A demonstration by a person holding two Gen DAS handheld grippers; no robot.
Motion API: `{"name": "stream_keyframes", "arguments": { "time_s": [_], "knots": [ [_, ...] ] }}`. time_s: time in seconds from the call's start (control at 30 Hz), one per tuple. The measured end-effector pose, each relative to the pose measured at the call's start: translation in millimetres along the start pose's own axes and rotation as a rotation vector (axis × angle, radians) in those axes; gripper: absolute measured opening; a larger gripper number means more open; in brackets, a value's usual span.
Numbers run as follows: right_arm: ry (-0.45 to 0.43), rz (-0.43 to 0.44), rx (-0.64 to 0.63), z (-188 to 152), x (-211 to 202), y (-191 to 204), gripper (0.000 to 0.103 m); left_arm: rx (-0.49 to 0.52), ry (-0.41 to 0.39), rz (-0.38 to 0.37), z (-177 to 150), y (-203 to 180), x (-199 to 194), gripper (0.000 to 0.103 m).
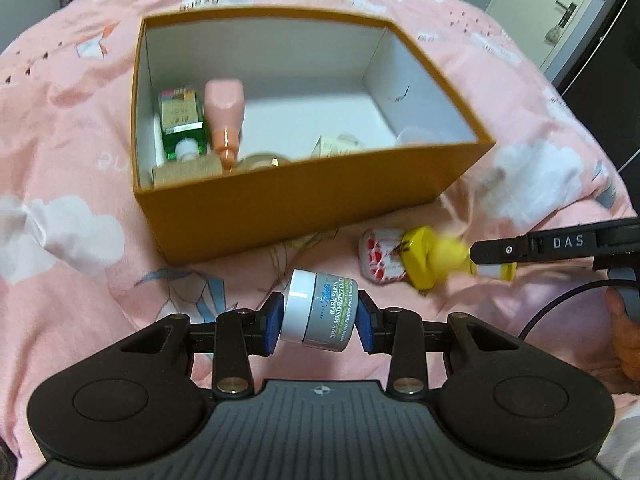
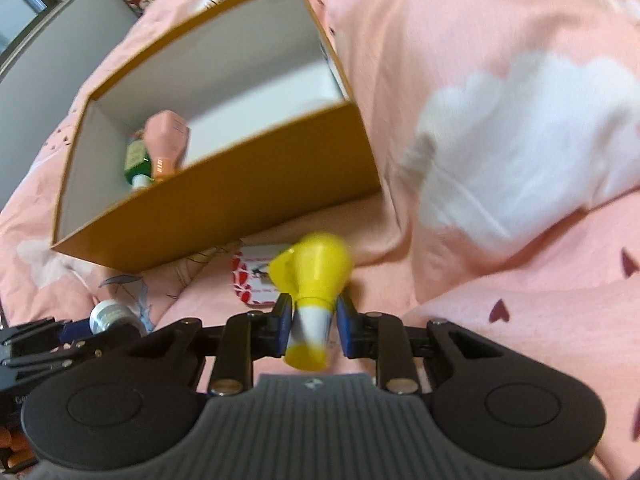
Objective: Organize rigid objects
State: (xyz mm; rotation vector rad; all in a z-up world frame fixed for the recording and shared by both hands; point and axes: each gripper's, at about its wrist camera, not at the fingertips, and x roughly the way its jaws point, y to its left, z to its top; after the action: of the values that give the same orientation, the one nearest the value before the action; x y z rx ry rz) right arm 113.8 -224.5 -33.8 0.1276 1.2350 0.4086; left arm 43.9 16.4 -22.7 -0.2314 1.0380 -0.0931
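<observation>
My left gripper [image 1: 320, 320] is shut on a grey cream jar [image 1: 320, 312] with a white lid, held on its side above the bedspread in front of the orange box [image 1: 304, 200]. My right gripper [image 2: 311, 326] is shut on a yellow and white funnel-shaped piece [image 2: 314, 280], also in the left wrist view [image 1: 448, 258], to the right of the jar. A red and white packet [image 1: 380, 256] lies on the bed beneath it and shows in the right wrist view [image 2: 252, 280]. The box holds a green bottle [image 1: 182, 124], a pink bottle [image 1: 224, 116] and other items.
The pink bedspread [image 1: 80, 160] with white clouds covers the bed and bulges in folds at the right [image 2: 500, 140]. The orange box [image 2: 224, 208] stands open with free floor at its back right. A door [image 1: 560, 12] is behind at the right.
</observation>
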Motion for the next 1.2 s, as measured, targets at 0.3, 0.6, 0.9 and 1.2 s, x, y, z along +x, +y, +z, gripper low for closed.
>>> {"name": "stream_keyframes", "arguments": {
  "time_s": [0.3, 0.6, 0.9, 1.2],
  "knots": [
    [-0.060, 0.017, -0.130, 6.9, -34.5, 25.3, 0.019, 0.008, -0.074, -0.026, 12.6, -8.1, -21.8, 0.042],
    [-0.135, 0.069, -0.216, 18.6, -62.5, 49.3, 0.000, 0.013, -0.131, -0.027, 25.4, -11.3, -34.0, 0.043],
    [-0.010, 0.020, -0.239, 12.9, -26.9, 53.7, 0.014, -0.001, -0.042, -0.028, 11.0, -2.9, -11.0, 0.042],
    [0.178, 0.001, -0.126, -0.4, 25.7, 28.3, 0.045, -0.004, 0.016, -0.018, 2.1, -1.4, 8.5, 0.042]
  ]
}}
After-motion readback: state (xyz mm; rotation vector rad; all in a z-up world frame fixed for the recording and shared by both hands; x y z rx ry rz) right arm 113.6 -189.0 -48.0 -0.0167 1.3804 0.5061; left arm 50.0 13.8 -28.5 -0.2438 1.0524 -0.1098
